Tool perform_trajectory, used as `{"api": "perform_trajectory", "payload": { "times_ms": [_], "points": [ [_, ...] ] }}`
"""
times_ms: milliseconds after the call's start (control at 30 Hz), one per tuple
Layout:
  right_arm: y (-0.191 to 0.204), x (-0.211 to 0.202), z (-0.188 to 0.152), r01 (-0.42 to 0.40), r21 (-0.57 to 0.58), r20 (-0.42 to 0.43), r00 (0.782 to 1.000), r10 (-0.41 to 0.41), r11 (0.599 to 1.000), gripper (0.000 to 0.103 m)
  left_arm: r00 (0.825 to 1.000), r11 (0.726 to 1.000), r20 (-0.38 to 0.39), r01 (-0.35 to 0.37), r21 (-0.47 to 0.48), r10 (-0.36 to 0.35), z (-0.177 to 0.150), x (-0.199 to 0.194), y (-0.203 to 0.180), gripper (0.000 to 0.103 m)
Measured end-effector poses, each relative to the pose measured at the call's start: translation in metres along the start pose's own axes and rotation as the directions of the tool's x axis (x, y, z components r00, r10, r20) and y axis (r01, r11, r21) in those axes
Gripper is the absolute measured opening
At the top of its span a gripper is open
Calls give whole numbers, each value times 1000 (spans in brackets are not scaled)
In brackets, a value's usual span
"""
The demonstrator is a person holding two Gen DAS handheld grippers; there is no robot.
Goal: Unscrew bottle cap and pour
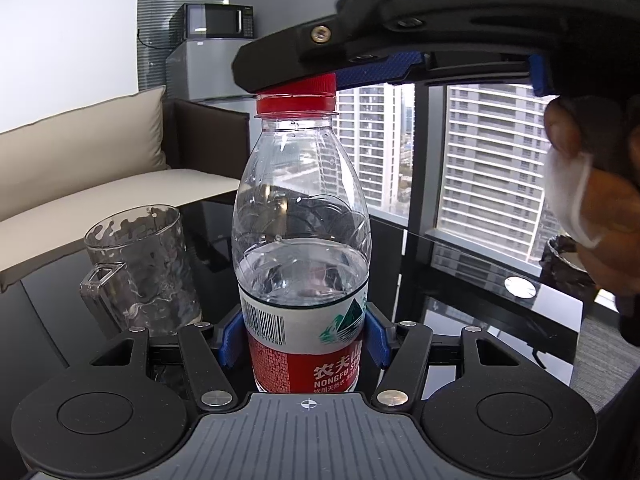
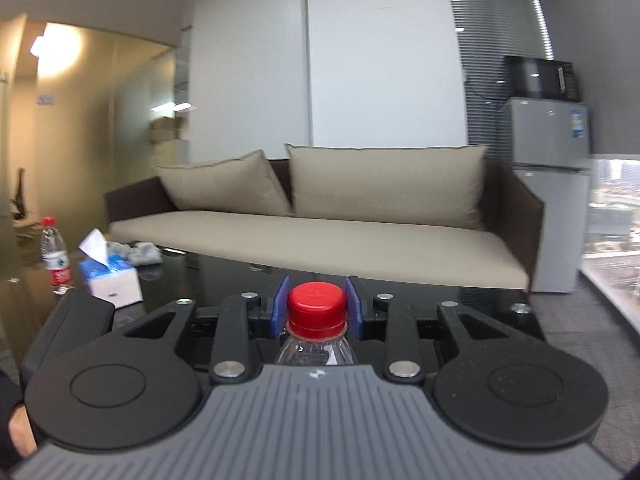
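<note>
The clear plastic water bottle [image 1: 301, 240] stands upright on the glossy black glass table [image 1: 480, 312], filled to roughly its white-and-red label, its ribbed red screw cap [image 2: 317, 309] still seated on the neck. The left gripper [image 1: 303, 340] is clamped on the labelled body, blue pads pressing both sides; the right gripper [image 2: 317, 307] reaches in from above, its jaws closed on the cap. A bare hand with a white bandage [image 1: 588, 196] holds that upper tool. Just left of the bottle sits an empty clear glass mug with a handle [image 1: 140, 272]. Farther off on the table lie a tissue box [image 2: 112, 280] and a second red-capped bottle [image 2: 54, 252]. Behind are a beige-cushioned sofa [image 2: 320, 216], a grey fridge [image 2: 552, 200] topped by a black microwave [image 2: 540, 78], and windows facing tower blocks [image 1: 492, 160].
</note>
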State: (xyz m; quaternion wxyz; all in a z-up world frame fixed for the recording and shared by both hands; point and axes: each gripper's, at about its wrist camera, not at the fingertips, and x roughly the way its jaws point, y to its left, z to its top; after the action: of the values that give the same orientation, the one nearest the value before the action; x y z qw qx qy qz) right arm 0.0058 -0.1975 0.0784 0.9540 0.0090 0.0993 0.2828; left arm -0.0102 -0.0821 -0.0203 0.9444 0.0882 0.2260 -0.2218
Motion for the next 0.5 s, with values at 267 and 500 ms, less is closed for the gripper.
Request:
{"api": "perform_trajectory", "payload": {
  "times_ms": [267, 500],
  "points": [
    [18, 1, -2, 97, 13, -1, 995, -97, 995, 32, 1000, 1000, -1, -4, 9, 4, 1, 0, -3, 56],
    [18, 4, -4, 82, -12, 6, 997, -82, 997, 32, 1000, 1000, -2, -1, 4, 1, 2, 0, -2, 56]
  ]
}}
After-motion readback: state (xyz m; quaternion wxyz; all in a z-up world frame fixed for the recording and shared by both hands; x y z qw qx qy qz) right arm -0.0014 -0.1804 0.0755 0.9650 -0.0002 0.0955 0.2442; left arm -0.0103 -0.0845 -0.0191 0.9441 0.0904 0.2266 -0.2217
